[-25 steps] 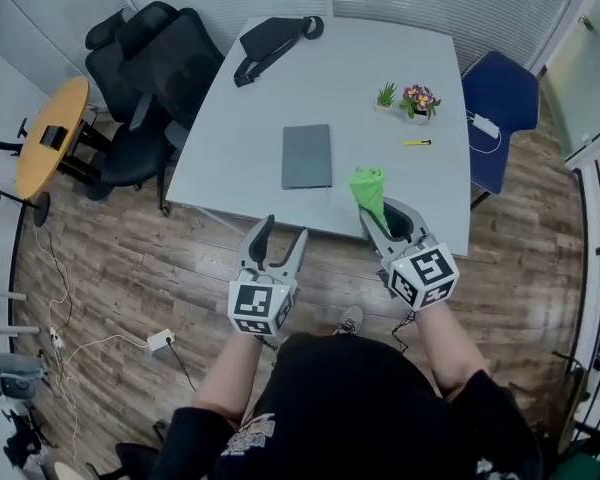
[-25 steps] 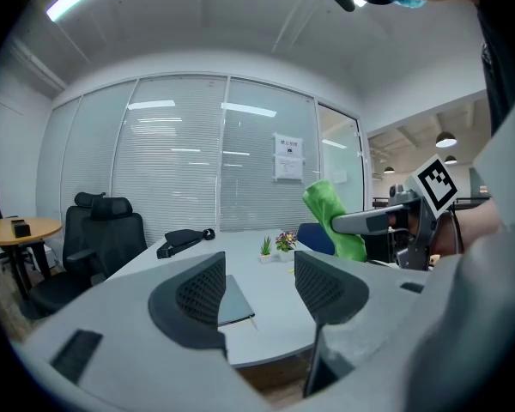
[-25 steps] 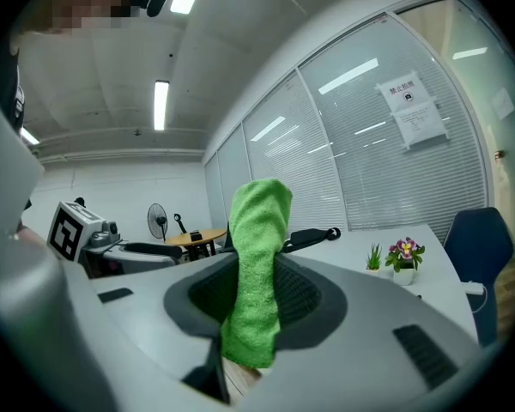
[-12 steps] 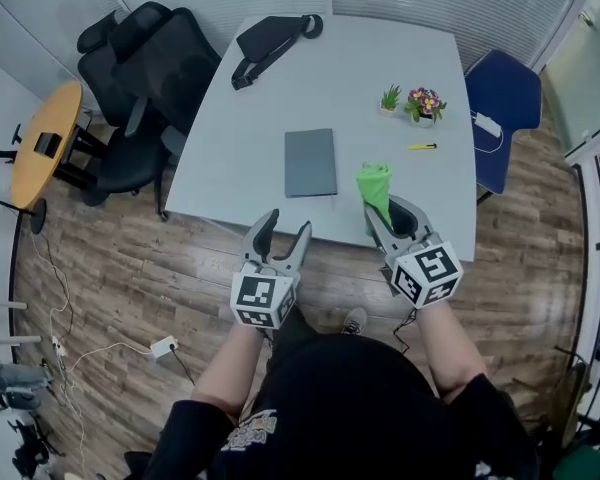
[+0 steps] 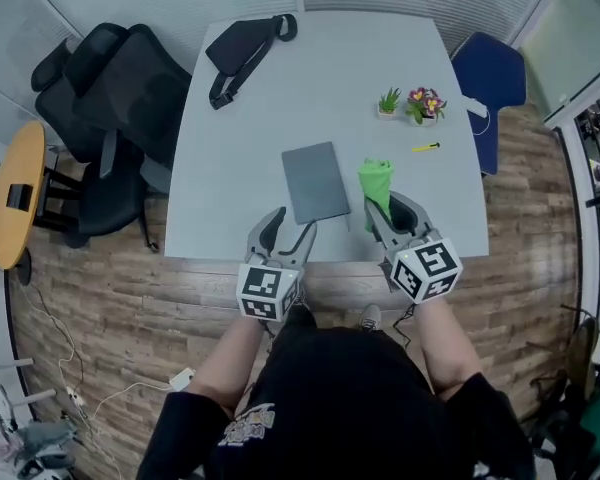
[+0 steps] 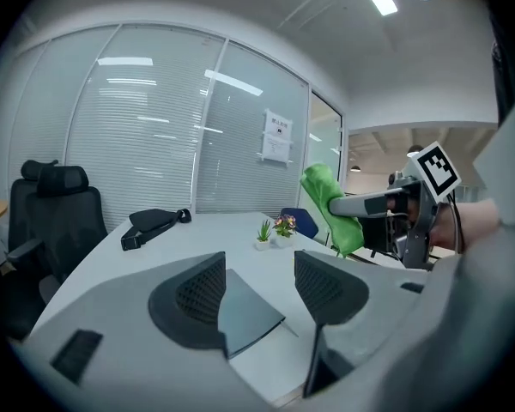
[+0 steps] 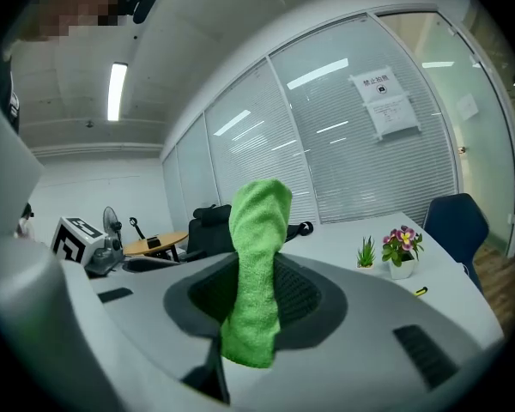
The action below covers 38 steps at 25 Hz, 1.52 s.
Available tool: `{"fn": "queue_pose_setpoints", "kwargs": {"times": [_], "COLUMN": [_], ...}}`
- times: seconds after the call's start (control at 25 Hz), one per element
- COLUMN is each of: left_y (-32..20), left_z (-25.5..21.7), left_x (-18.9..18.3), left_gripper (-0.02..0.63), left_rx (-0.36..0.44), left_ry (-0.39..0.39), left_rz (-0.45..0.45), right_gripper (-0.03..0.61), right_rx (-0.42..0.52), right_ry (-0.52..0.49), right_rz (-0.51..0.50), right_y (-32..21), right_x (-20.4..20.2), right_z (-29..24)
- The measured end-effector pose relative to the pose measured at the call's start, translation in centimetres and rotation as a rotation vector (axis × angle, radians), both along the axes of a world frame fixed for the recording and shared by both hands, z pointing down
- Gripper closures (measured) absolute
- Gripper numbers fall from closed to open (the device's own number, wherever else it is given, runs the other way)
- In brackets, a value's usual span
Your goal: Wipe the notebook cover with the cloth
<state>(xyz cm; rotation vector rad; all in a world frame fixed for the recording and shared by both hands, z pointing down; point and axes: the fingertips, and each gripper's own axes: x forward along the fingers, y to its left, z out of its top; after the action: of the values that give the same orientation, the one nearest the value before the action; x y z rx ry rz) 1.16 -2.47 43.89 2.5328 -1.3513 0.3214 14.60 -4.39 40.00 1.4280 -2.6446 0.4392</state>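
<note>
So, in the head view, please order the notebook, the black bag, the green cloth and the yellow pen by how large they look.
1. The notebook and the black bag look about alike. The notebook lies nearer the camera, so I do not rank them.
2. The green cloth, as far as it shows.
3. The yellow pen, the smallest.

Two grippers, left gripper (image 5: 290,226) and right gripper (image 5: 386,208), one grey notebook (image 5: 316,181) just ahead of the left, one green cloth (image 5: 376,182) in the right, two potted plants (image 5: 387,101) farther ahead, one yellow pen (image 5: 426,147), one black bag (image 5: 242,46), two black chairs (image 5: 125,86), one blue chair (image 5: 490,73)
</note>
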Motion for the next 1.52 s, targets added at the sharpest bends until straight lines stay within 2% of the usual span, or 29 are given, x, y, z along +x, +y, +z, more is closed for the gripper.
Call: {"fn": "queue_pose_setpoints", "kwargs": {"times": [0.24,0.64,1.04,1.52], "left_y": [-3.2,-6.1,-7.4,-8.3], "left_z": [2.7,8.4,13.8,19.1], "left_x": [-2.6,-5.7,-5.5,-3.5], "left_gripper": [0.374,0.376,0.376,0.376], "left_rx": [-0.075,-0.202,-0.329,-0.452], "left_ry": [0.033,0.033,0.021,-0.01], "left_rz": [0.065,0.156,0.241,0.236], "right_gripper": [0.466,0.466,0.466,0.466], "right_rx": [-0.029,-0.088,-0.157,-0.316], "right_ry": [0.026,0.07,0.13,0.19], "right_rz": [0.06,0.118,0.136,0.096], "right_y": [-3.1,-5.7,-6.3,-4.8], "right_x": [-2.9,-7.4,-10.5,-11.0], "right_z": [1.2,3.7,6.7,13.5]}}
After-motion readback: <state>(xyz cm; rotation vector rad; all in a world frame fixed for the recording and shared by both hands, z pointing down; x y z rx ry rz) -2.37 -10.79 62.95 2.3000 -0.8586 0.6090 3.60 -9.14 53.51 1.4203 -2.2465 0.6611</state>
